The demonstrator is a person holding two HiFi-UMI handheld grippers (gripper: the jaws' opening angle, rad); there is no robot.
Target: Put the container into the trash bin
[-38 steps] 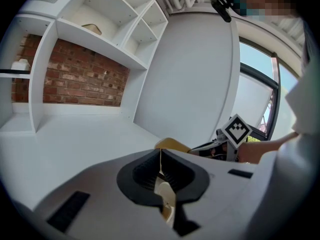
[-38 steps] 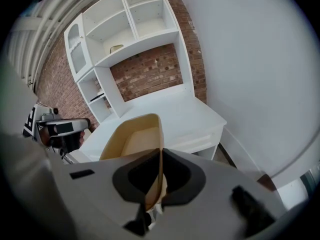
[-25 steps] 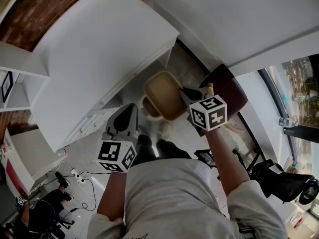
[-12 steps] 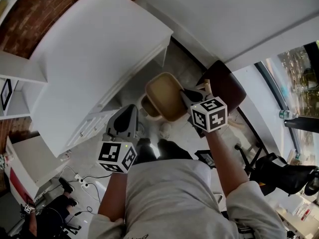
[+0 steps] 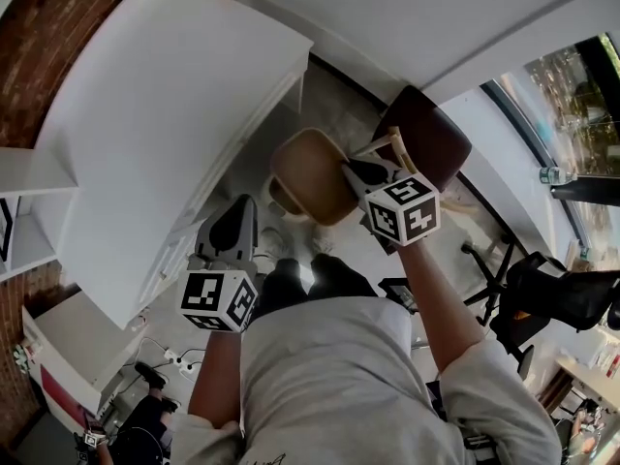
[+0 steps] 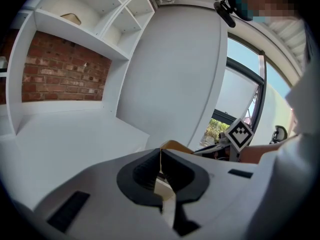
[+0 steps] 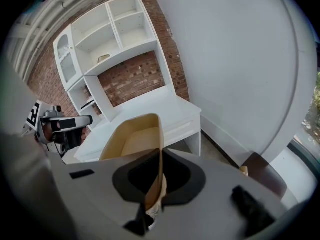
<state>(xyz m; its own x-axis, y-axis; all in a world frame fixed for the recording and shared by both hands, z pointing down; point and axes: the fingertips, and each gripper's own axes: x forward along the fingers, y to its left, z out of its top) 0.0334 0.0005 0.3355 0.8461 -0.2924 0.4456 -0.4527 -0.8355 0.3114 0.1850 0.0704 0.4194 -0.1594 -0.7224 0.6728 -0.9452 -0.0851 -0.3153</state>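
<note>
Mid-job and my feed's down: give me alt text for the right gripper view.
The right gripper is shut on the wall of a tan container, held in front of a white desk. White shelves against a brick wall stand behind; the left gripper shows at far left.

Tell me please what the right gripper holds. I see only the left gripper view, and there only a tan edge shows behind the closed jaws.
Observer: The right gripper view shows the right gripper shut on the side wall of a tan container.
Operator: Where does the container hang?
Observer: In the head view it is over the floor, beside the white desk.
</note>
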